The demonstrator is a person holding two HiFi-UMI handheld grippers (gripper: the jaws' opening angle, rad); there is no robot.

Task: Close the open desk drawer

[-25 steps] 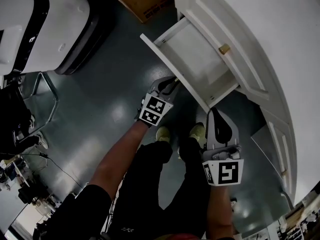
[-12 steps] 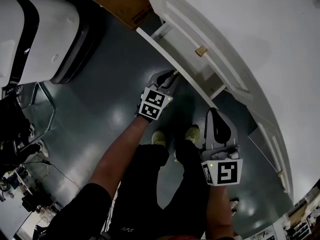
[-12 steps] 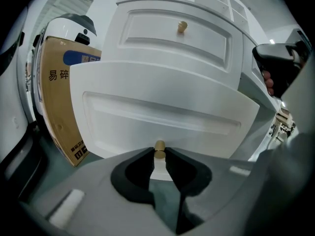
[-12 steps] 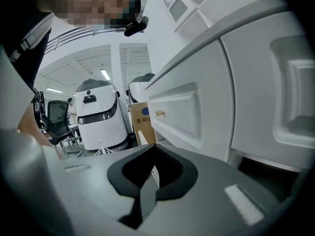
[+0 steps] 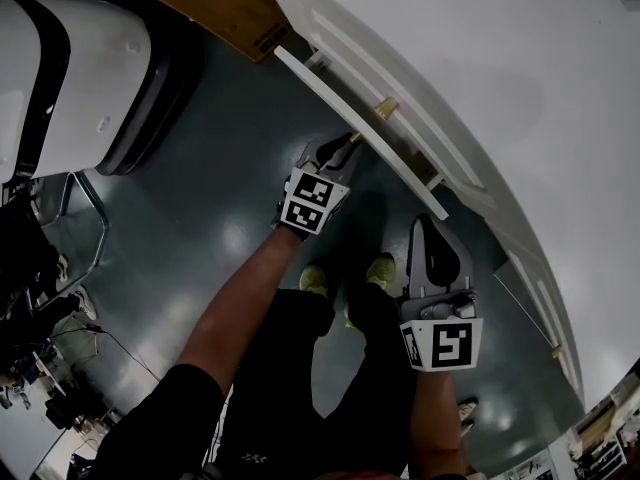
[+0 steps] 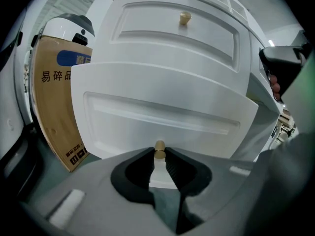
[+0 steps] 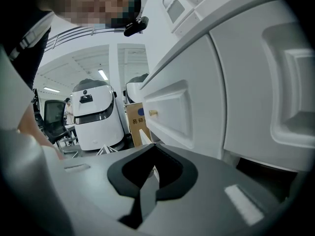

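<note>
Cardboard box (image 6: 54,107) ("易碎") beside drawer (image 6: 162,117)

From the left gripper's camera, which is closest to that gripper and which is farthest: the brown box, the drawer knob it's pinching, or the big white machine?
1. Drawer knob: pinched between the jaws, dead centre.
2. Cardboard box: standing off to the left.
3. White machine: upper left, peeking over the box from behind it.
</note>
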